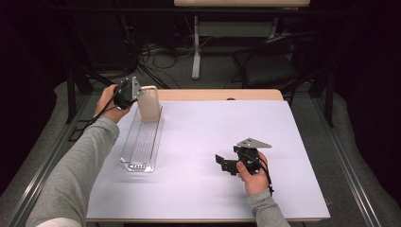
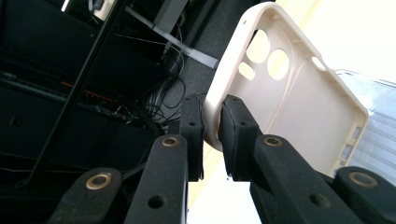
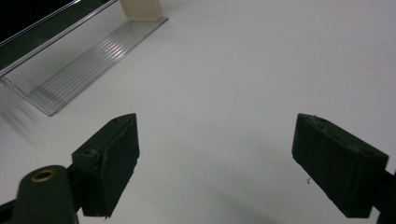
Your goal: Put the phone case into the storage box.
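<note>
Left gripper (image 2: pixel 212 135) pinching a cream phone case (image 2: pixel 299 102) by its edge, upright at the far end of a clear plastic tray (image 1: pixel 142 142).

The jaws close on the rim near the camera cut-outs, a hold that probably keeps the case vertical so its lower edge can seat in the tray's ribbed channel. The right gripper (image 3: pixel 215 163) rests on the white table (image 1: pixel 213 142), well apart from the tray, jaws spread wide and holding nothing, apparently in reserve.

Beige phone case (image 1: pixel 148 103) (upright, in tray (image 1: pixel 140 142))
</note>
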{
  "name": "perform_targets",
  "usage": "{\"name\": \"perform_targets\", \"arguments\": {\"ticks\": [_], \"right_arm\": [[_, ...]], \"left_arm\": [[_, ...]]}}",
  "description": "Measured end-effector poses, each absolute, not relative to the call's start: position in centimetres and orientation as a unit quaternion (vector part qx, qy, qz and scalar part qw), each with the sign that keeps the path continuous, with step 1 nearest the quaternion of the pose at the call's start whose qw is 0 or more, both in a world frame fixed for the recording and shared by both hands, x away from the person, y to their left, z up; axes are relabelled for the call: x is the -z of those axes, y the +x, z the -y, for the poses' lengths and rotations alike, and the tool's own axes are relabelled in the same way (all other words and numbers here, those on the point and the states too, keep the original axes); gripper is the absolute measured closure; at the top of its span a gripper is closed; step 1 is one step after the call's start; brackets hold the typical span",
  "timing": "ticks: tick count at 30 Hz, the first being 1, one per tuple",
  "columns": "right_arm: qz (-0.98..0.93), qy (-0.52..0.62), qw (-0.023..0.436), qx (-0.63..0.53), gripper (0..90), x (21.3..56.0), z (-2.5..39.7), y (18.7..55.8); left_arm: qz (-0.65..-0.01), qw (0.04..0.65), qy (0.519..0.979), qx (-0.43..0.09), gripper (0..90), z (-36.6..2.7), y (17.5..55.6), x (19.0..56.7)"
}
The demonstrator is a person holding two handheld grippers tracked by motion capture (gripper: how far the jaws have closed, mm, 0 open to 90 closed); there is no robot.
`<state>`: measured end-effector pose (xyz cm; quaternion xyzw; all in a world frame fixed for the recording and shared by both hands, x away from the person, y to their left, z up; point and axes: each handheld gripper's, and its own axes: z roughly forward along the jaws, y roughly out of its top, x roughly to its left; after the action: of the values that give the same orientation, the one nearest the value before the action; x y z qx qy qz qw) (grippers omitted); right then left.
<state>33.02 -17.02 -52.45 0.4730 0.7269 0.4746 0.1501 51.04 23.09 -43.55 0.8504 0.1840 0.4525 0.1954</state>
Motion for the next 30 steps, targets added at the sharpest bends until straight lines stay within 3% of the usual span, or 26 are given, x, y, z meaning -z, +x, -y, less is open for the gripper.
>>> {"name": "perform_targets", "arguments": {"ticks": [30], "right_arm": [[-0.729,0.474,0.147,-0.471,14.5,52.75,16.98,33.09]], "left_arm": [[-0.122,0.162,0.853,-0.481,80.5,-23.32,51.74,43.94]]}}
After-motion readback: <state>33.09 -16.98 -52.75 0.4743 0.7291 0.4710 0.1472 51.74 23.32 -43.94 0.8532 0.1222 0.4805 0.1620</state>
